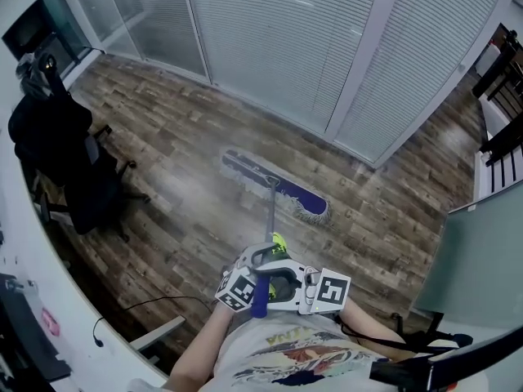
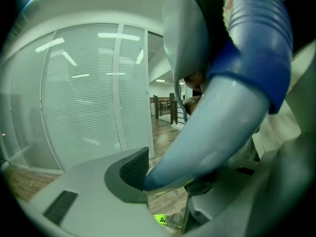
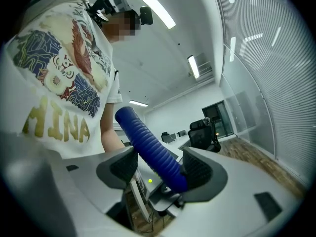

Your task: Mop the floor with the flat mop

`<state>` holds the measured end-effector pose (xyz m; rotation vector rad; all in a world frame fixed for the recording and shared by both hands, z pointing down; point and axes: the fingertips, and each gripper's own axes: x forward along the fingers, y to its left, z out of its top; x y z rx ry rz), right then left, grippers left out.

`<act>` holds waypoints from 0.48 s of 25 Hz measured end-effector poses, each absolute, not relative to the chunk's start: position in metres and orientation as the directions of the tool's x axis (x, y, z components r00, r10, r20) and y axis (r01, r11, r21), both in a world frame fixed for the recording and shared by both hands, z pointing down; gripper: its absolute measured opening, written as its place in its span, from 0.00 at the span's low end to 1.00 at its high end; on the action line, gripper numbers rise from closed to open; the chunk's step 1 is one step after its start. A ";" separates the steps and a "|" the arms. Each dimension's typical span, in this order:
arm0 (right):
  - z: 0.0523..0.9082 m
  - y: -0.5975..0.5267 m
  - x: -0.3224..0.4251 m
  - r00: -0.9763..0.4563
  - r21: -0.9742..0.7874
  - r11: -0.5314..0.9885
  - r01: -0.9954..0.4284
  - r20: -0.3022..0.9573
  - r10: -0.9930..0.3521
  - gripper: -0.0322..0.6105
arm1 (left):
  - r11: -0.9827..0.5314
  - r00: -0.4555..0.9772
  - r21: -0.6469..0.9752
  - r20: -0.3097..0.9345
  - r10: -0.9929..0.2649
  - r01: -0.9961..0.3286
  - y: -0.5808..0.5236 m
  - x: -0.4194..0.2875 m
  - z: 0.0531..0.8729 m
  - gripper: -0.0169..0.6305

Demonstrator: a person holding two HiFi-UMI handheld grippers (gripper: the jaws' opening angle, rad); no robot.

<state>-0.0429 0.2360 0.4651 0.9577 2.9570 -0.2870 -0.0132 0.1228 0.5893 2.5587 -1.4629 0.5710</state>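
The flat mop's blue head (image 1: 278,189) lies on the wood floor, some way off the glass wall. Its grey pole (image 1: 269,219) rises toward me and ends in a blue ribbed grip (image 1: 260,299). My left gripper (image 1: 245,282) and right gripper (image 1: 286,289) meet on that grip from either side, close to my chest. In the left gripper view the pole (image 2: 212,132) lies across the left gripper (image 2: 177,177), against the dark pad (image 2: 133,169). In the right gripper view the ribbed grip (image 3: 150,149) runs slantwise through the right gripper (image 3: 160,174), clamped.
A black office chair (image 1: 86,182) draped with dark clothing stands at the left by a curved white desk (image 1: 49,292). A cable (image 1: 147,303) trails on the floor near it. Blinds on a glass wall (image 1: 327,39) close the far side. A grey panel (image 1: 482,251) stands at the right.
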 end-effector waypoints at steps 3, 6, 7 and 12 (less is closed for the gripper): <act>0.460 0.222 -0.048 -0.819 -0.162 0.803 0.573 -0.089 0.566 0.47 | -0.504 0.454 -0.055 0.361 -0.815 -0.862 0.109 -0.020 0.585 0.24; 0.468 0.210 -0.052 -0.814 -0.155 0.800 0.579 -0.054 0.579 0.47 | -0.512 0.459 -0.058 0.363 -0.811 -0.857 0.095 -0.024 0.588 0.24; 0.472 0.207 -0.053 -0.810 -0.153 0.797 0.584 -0.034 0.586 0.47 | -0.518 0.462 -0.062 0.369 -0.806 -0.853 0.091 -0.025 0.591 0.24; 0.492 0.171 -0.067 -0.812 -0.143 0.806 0.574 0.032 0.583 0.47 | -0.529 0.474 -0.062 0.363 -0.802 -0.847 0.053 -0.037 0.602 0.25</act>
